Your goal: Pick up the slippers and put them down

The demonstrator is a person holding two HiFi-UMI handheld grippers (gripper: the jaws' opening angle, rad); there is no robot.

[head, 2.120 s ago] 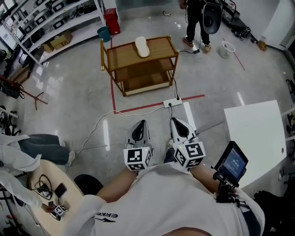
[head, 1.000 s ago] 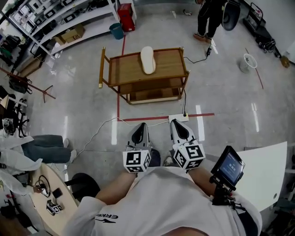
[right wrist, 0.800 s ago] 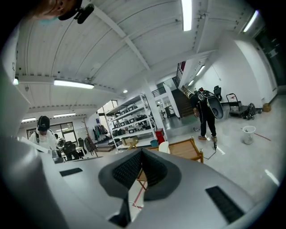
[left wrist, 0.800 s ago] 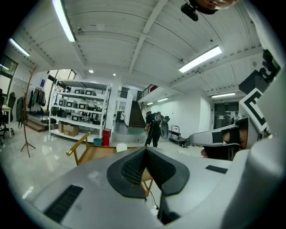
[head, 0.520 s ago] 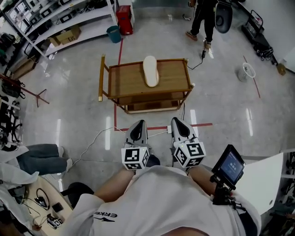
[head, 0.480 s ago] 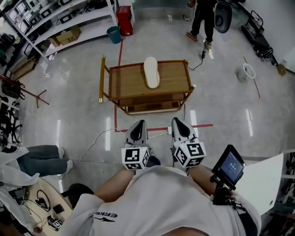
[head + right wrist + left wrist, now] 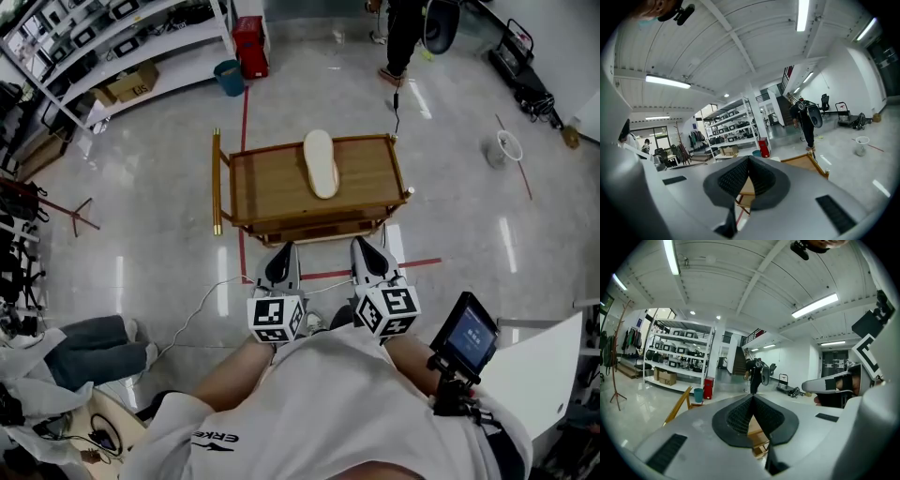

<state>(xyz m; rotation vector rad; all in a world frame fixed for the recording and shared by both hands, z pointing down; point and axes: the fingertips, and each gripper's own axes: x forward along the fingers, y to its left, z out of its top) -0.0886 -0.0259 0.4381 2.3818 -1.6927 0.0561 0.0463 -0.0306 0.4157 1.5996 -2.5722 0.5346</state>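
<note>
slipper [image 7: 322, 163]: plain cream;
cart [image 7: 272, 187]: warm brown wood, faint grain;
left gripper [image 7: 284, 249]: pale grey shell, black meshed inner faces, black-and-white square markers;
right gripper [image 7: 362, 244]: same grey, black and chequered markers;
floor [image 7: 141, 187]: glossy grey;
tape line [image 7: 246, 112]: red;
bin [image 7: 251, 44]: red;
bucket [image 7: 228, 77]: teal;
shirt [image 7: 347, 412]: white, black lettering

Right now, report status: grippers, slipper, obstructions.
Left gripper and right gripper shut, empty, short of the cart. One slipper flat on the cart's top shelf, untouched. White cable on the floor, left of the feet.
</note>
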